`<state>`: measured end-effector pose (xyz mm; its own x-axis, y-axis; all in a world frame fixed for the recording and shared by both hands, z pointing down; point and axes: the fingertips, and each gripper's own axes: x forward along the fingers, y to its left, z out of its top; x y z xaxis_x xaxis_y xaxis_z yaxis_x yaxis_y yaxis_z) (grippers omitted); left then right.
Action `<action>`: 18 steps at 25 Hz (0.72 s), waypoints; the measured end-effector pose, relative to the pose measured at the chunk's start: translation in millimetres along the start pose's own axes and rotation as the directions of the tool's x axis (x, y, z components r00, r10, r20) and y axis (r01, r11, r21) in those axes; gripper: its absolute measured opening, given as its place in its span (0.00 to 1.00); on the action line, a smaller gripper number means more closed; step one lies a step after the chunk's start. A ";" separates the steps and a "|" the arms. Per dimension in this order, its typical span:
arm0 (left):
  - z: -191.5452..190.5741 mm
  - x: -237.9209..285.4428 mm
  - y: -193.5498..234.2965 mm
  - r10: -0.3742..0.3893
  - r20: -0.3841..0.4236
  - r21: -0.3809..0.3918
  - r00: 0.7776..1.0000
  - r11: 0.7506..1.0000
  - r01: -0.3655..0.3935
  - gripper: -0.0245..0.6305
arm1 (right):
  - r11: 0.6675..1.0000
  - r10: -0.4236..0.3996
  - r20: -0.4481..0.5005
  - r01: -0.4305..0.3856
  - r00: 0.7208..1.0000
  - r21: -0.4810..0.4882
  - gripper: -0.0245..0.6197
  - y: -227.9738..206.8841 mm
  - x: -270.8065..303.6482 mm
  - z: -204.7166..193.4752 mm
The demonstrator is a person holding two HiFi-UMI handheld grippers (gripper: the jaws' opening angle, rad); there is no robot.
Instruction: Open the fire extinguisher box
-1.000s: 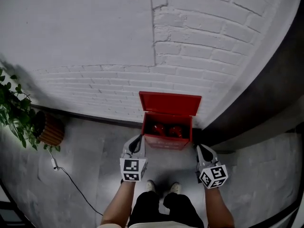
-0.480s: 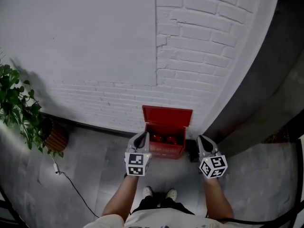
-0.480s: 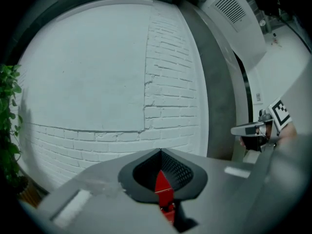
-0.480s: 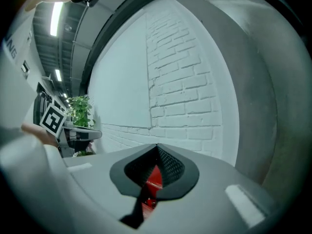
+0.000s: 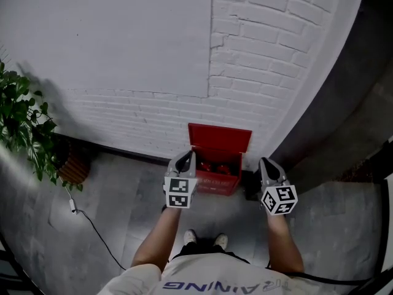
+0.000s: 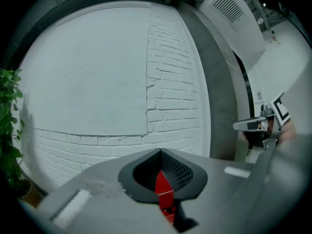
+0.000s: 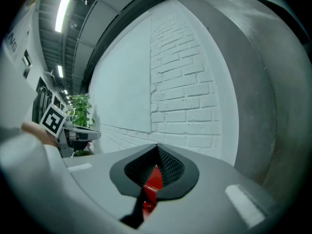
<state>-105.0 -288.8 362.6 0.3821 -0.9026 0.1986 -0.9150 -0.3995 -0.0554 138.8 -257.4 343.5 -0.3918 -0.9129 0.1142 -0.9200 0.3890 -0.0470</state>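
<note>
Risk note: lid up, nothing holding it

**Head view.** The fire extinguisher box (image 5: pixel 216 178) stands on the floor (image 5: pixel 123 214) at the foot of the brick wall (image 5: pixel 270 60), in the corner by the dark pillar (image 5: pixel 350 97). Its lid (image 5: pixel 219 137) is raised, upright against the wall, and red extinguishers show inside. The left gripper (image 5: pixel 183 160) hangs above the box's front left corner and the right gripper (image 5: pixel 268 166) just off its right side. Neither looks to be touching it.

**Left gripper view.** Jaws are closed tip to tip and hold nothing. A red sliver of the box shows through the slot behind the tips.

**Right gripper view.** Same here: jaws pressed together, empty, box visible beyond.

**Judgement.** The opening looks done. The lid seems kept up only by its hinge and the wall. A knock from either gripper, or a nudge from the shoes (image 5: pixel 191 237) near the box front, could drop it shut.
</note>
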 end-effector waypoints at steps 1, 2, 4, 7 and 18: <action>-0.5 -0.4 -1.3 -0.003 -0.002 0.001 1.000 1.000 0.003 0.04 | 1.000 -0.002 -0.002 0.002 1.000 -0.001 0.04 0.1 -0.8 -0.4; -0.5 -1.0 -2.3 -0.005 -0.002 0.001 1.000 1.000 0.005 0.04 | 1.000 -0.003 -0.002 0.003 1.000 -0.001 0.04 0.1 -1.7 -0.3; 1.4 -1.9 -3.9 -0.010 0.002 -0.003 1.000 1.000 0.010 0.04 | 1.000 -0.007 -0.002 0.007 1.000 -0.002 0.04 -0.4 -2.9 1.3; 2.9 -2.0 -5.1 -0.012 0.009 -0.006 1.000 1.000 0.012 0.04 | 1.000 -0.011 0.000 0.011 1.000 -0.008 0.04 -2.2 -4.3 2.7; 2.7 -0.1 -4.1 -0.017 0.004 0.001 1.000 1.000 0.017 0.04 | 1.000 -0.011 0.015 0.011 1.000 -0.015 0.04 -0.9 -3.2 8.9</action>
<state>-100.9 -287.5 360.1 0.3982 -0.8962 0.1954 -0.9083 -0.4150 -0.0525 140.8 -255.9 334.3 -0.3818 -0.9188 0.1001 -0.9242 0.3807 -0.0308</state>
